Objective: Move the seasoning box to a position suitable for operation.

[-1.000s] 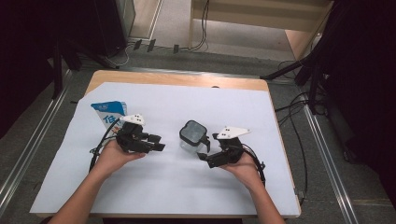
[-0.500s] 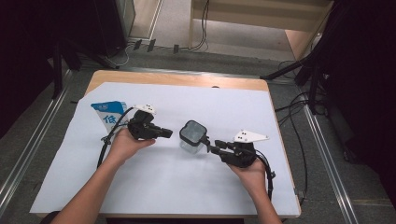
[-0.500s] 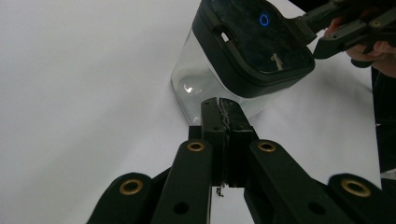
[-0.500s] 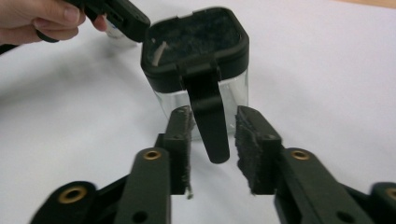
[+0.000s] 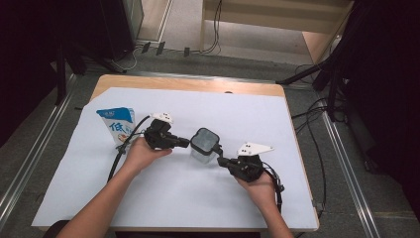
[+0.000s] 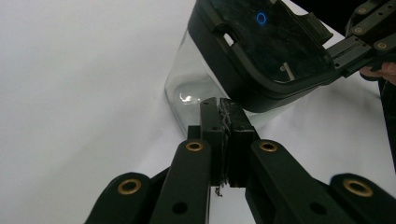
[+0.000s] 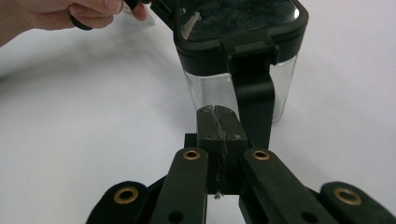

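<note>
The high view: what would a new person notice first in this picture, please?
First, the clear container with a black lid standing in the middle of the white sheet, with both hands meeting at it. The left gripper and the right gripper point at it from opposite sides, both with jaws closed on nothing. Behind the left hand stands a blue and white carton, near the sheet's left edge.

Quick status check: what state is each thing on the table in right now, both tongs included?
Clear container: upright on the white sheet, black lid on.
Milk carton: upright, untouched.
Left tongs: shut, empty, tips by the lid's left edge.
Right tongs: shut, empty, tips by the lid's latch.
</note>
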